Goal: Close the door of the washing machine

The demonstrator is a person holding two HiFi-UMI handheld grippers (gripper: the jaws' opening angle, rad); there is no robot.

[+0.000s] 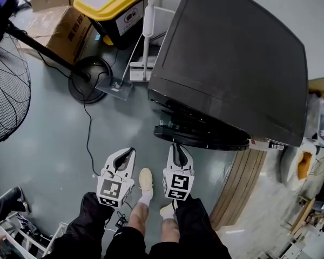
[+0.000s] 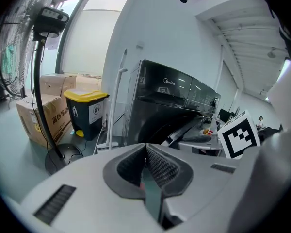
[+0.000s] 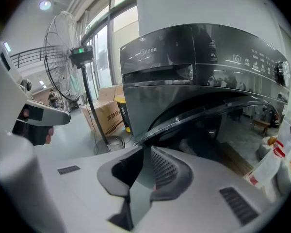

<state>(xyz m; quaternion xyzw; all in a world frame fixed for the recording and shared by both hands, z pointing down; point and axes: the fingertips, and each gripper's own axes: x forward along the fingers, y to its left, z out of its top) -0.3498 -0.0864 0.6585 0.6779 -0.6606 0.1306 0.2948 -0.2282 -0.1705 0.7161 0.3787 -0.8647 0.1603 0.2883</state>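
The left gripper [image 1: 130,154] is clenched, its two dark, dimpled pads meeting at the tips with nothing between them, and it hangs over the bare grey floor [image 1: 48,144], apart from the machine. The right gripper [image 1: 176,148] is almost closed: its pads stand only a narrow slit apart and grasp nothing. In the head view its tips lie just beside the rim of the door [image 1: 205,137], and from its own view that rim arcs across just beyond the jaws; no view shows whether they touch. Both grippers have smooth white shells, each with a cube of black-and-white square markers at the back. The washing machine [image 1: 232,58] stands straight ahead of the person, against a pale wall; it is a boxy front-loader in dark, glossy grey with a flat top and a band of controls across its upper front. Its door is not shut: it juts out from the front of the machine towards the person, a round dish with a thick black rim and shiny, see-through glass, and the dark drum opening shows behind it. To the machine's left stand a black bin with a yellow lid [image 1: 113,4] and a brown cardboard box [image 1: 65,31].
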